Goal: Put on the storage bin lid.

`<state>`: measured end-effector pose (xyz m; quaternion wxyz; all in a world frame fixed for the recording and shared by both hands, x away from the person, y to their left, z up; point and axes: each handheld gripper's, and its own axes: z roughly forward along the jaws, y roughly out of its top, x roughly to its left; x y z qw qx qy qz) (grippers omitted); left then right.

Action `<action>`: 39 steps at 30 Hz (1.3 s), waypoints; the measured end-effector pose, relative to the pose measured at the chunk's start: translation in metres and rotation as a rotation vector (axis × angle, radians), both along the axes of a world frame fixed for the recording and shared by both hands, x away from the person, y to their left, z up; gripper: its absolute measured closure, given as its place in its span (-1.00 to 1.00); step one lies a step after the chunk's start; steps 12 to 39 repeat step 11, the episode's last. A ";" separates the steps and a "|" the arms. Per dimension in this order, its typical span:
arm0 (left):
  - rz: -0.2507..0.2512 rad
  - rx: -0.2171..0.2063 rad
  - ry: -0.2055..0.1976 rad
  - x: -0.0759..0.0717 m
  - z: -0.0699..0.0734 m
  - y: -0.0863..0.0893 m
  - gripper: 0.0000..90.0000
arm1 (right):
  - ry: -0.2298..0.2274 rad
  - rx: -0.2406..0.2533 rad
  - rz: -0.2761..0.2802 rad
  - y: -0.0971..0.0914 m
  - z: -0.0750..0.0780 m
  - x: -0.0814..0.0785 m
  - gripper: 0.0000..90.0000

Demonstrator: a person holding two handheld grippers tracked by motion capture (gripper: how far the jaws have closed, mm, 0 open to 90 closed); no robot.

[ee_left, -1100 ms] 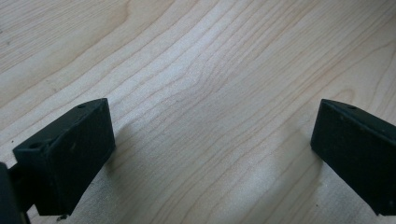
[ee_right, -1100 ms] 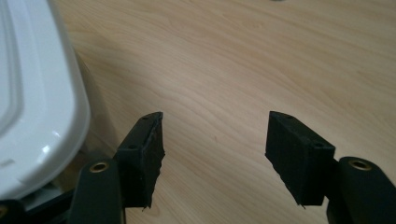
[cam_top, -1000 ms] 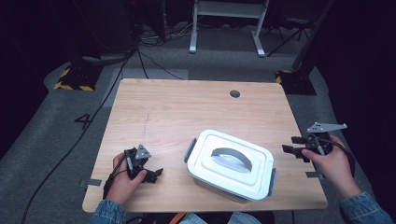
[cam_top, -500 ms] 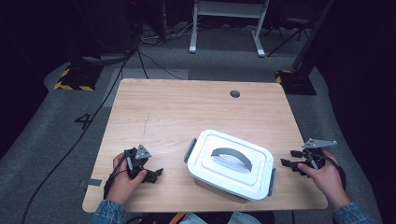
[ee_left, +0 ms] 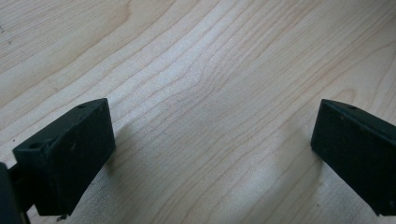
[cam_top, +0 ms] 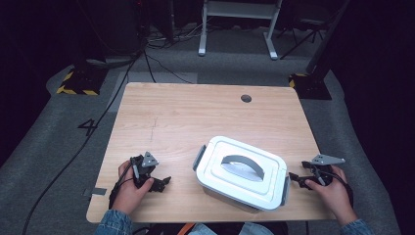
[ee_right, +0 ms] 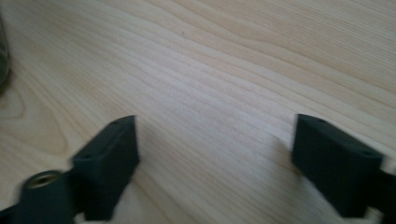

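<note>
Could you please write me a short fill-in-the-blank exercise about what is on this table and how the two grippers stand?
1. The white box has a grey ___ on its lid.
2. The jaws of the left gripper stand ___, with bare wood between them.
3. The right gripper lies nearest the box's ___ end.
4. The table top is made of ___.

Missing words: handle; open; right; wood

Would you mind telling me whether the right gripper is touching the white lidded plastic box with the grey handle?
Apart. In the high view, bare wood shows between the right gripper and the white lidded plastic box; its jaws stand open over the wooden table.
</note>
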<state>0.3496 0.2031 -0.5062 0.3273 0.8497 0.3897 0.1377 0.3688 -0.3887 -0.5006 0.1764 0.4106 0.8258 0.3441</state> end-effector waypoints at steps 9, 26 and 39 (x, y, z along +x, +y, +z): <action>0.000 0.001 -0.001 0.000 0.000 0.000 -1.00 | 0.002 0.001 -0.044 0.011 -0.005 0.004 -0.98; 0.000 -0.001 -0.001 0.000 0.000 0.000 -1.00 | 0.003 -0.001 -0.055 0.012 -0.005 0.005 -0.99; 0.000 -0.001 -0.001 0.000 0.000 0.000 -1.00 | 0.003 -0.001 -0.055 0.012 -0.005 0.005 -0.99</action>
